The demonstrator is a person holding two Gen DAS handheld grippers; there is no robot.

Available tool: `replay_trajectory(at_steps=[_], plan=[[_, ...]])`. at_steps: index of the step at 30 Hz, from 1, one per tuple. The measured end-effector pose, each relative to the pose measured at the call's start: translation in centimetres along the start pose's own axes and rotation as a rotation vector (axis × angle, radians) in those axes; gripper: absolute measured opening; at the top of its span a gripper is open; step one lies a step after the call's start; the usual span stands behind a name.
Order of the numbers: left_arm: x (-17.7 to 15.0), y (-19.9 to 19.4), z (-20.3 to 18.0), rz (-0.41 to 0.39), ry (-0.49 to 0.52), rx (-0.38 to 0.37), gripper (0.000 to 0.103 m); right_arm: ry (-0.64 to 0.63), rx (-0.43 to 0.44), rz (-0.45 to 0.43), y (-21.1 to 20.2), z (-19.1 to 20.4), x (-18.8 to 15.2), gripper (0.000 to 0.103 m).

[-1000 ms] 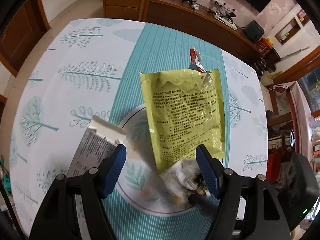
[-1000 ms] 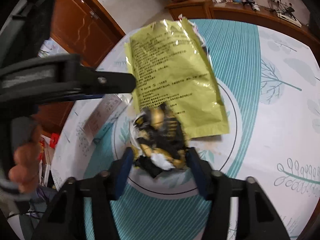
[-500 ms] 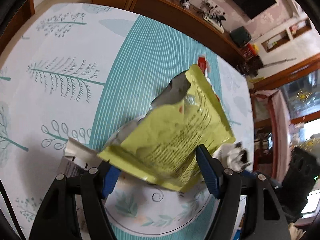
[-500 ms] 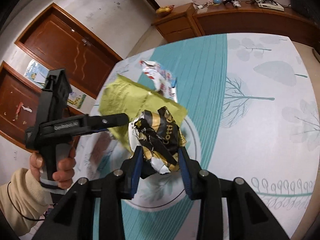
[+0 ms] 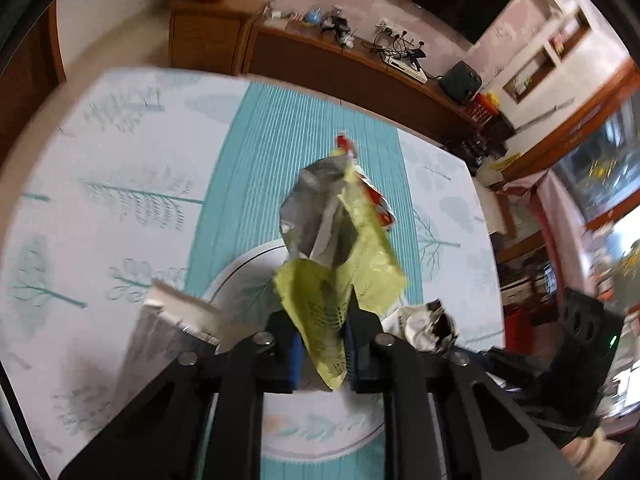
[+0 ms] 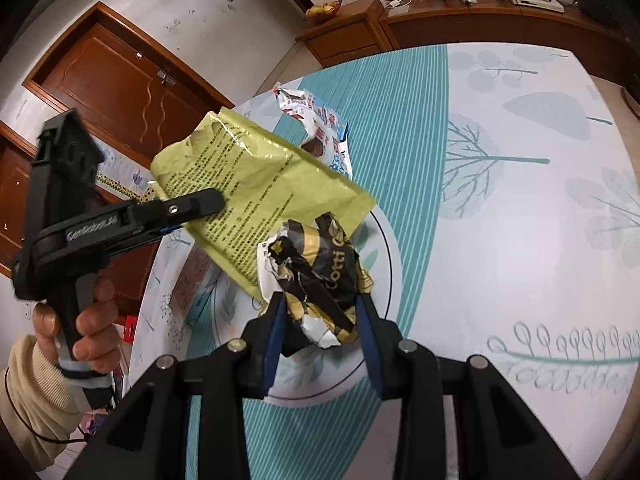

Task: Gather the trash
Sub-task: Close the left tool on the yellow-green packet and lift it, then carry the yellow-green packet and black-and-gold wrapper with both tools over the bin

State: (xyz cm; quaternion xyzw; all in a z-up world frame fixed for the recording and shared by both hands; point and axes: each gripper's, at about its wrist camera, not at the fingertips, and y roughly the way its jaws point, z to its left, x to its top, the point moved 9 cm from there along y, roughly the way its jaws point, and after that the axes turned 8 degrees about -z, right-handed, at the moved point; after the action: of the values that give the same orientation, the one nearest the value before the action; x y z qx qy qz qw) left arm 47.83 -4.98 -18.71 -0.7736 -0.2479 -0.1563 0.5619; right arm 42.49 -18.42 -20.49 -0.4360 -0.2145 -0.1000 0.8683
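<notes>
Round table under a white and teal leaf-print cloth, wooden sideboard along the far wall. Left gripper just closed, jaws now pinched narrow on the lower end of a yellow-green pouch, lifted clear of the cloth with its torn silver-lined mouth gaping upward. Right gripper clamped at medium width around a crumpled black and gold wrapper, raised above the printed centre ring. Red, white and blue wrapper lying flat on the teal stripe beyond the pouch. Grey printed packet resting on the cloth beside the left jaws. Hand in a cream sleeve gripping the left handle.
</notes>
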Motion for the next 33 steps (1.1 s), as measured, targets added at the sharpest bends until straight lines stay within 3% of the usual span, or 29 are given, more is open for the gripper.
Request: replay_trajectory(at_steps=[6, 9, 15, 22, 27, 33], plan=[[-2.7, -7.9, -2.6, -0.145, 0.293, 0.146, 0.010, 0.019, -0.022, -0.046, -3.5, 2.1, -3.6, 0.035], [-5.4, -12.5, -3.4, -0.197, 0.412, 0.167, 0.010, 0.020, -0.049, -0.072, -5.6, 3.9, -6.2, 0.035], [-12.4, -20.7, -2.3, -0.209, 0.498, 0.083, 0.010, 0.066, -0.126, -0.172, -10.4, 9.1, -13.1, 0.035], [-20.8, -28.5, 0.9, -0.182, 0.573, -0.007, 0.010, 0.168, -0.227, -0.275, -14.5, 16.0, -23.8, 0.035], [-26.0, -31.9, 3.2, -0.133, 0.619, -0.034, 0.010, 0.219, -0.267, -0.272, -14.9, 19.4, -30.2, 0.035], [-32.1, -34.0, 3.8, -0.081, 0.681, -0.067, 0.010, 0.265, -0.316, -0.207, -14.2, 20.9, -36.3, 0.035]])
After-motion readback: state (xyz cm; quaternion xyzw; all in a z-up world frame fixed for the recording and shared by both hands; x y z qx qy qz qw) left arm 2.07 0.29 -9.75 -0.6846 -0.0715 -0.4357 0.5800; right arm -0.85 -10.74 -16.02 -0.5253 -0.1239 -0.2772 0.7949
